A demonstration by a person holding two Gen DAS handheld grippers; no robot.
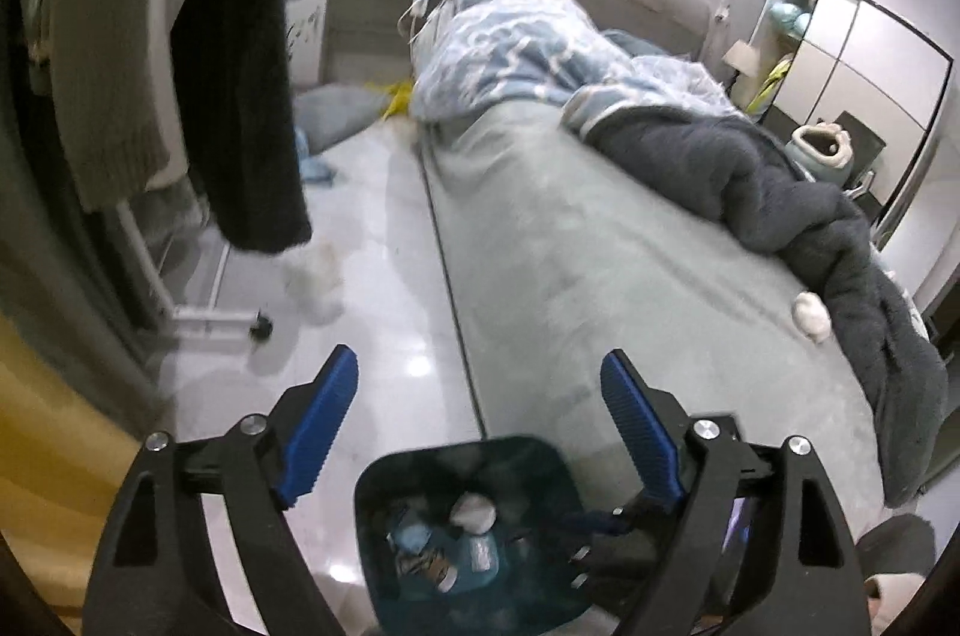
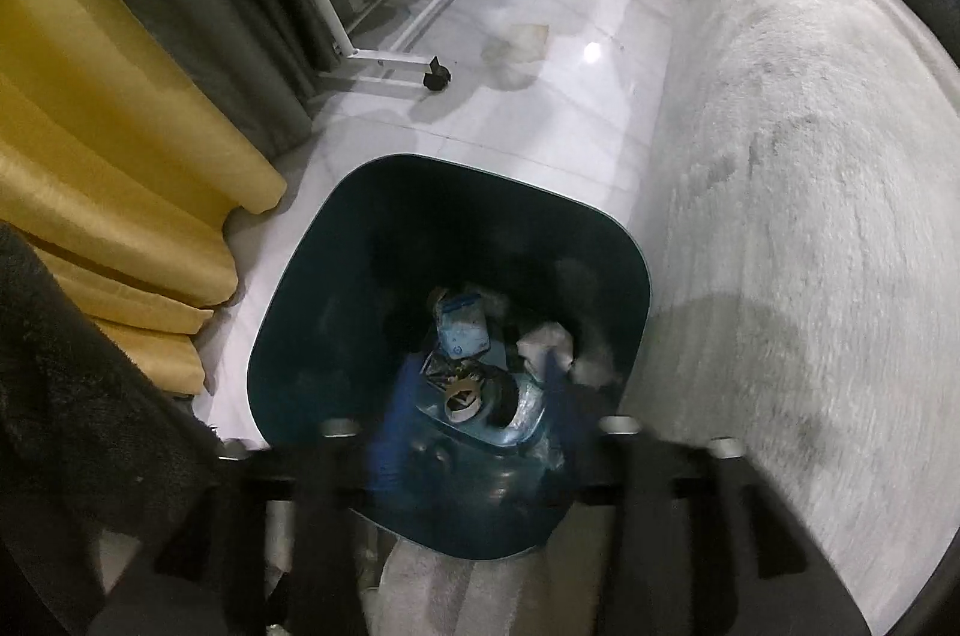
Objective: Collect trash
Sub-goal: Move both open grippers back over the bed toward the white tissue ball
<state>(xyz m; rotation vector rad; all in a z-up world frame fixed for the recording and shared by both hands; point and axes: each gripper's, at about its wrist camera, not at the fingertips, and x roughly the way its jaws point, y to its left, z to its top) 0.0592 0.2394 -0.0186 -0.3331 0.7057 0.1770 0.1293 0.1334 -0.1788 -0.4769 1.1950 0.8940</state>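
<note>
Bin (image 2: 336, 240) beside bed (image 1: 600, 276) holds trash already; white wad (image 1: 810, 315) on bed left. Left tongs (image 1: 480, 390) apart, empty; right tongs (image 2: 474, 396) over bin, blurred, cannot tell.

Dim fisheye views, ceiling glare, motion blur.

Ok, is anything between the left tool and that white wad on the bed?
Nothing visible does. Only bare bed lies between the open left tool and the white wad. The dark blanket lies close beside the wad and may crowd a grasp.
</note>
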